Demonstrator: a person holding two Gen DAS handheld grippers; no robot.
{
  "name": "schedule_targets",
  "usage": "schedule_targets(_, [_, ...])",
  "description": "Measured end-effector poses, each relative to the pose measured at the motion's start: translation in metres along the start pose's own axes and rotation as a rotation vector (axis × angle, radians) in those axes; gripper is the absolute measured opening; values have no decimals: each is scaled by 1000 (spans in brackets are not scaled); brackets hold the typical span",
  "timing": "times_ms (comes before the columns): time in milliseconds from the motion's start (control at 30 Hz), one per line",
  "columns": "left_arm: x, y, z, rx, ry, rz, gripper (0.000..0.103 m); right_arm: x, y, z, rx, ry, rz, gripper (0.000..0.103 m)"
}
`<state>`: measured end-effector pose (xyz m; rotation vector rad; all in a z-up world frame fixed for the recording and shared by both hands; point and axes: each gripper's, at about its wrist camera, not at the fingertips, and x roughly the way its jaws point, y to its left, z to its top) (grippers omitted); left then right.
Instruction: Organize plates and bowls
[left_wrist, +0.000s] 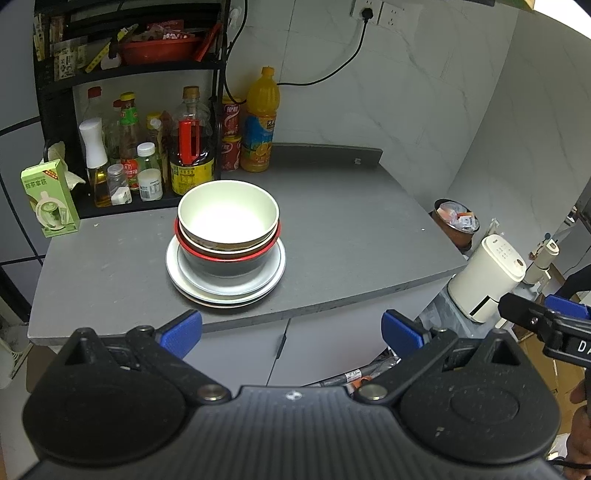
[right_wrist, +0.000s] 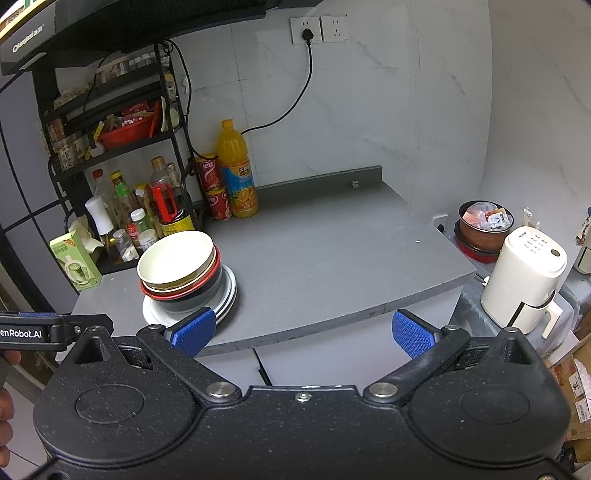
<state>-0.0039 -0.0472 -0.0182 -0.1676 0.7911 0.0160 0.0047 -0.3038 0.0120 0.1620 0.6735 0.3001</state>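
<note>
A stack of dishes stands on the grey counter (left_wrist: 351, 229). On top is a cream bowl (left_wrist: 228, 213), nested in a brown-rimmed bowl and a red-rimmed dark bowl (left_wrist: 225, 258), all on a pile of white plates (left_wrist: 225, 288). In the right wrist view the same cream bowl (right_wrist: 176, 257) tops the white plates (right_wrist: 227, 291). My left gripper (left_wrist: 291, 334) is open, held off the counter's front edge, nothing between its blue pads. My right gripper (right_wrist: 303, 332) is open too, back from the front edge and right of the stack. Each gripper shows at the edge of the other's view.
A black rack (left_wrist: 55, 110) with sauce bottles stands behind the stack, with a green carton (left_wrist: 50, 203) to its left and an orange juice bottle (left_wrist: 260, 122) and red cans to its right. A white kettle (right_wrist: 524, 280) and a brown bowl of packets (right_wrist: 484, 225) sit right of the counter.
</note>
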Motion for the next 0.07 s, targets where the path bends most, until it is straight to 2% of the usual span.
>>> schedule_targets(67, [1, 1, 1, -5, 0, -4, 102, 2, 0, 0, -7, 5, 1, 103])
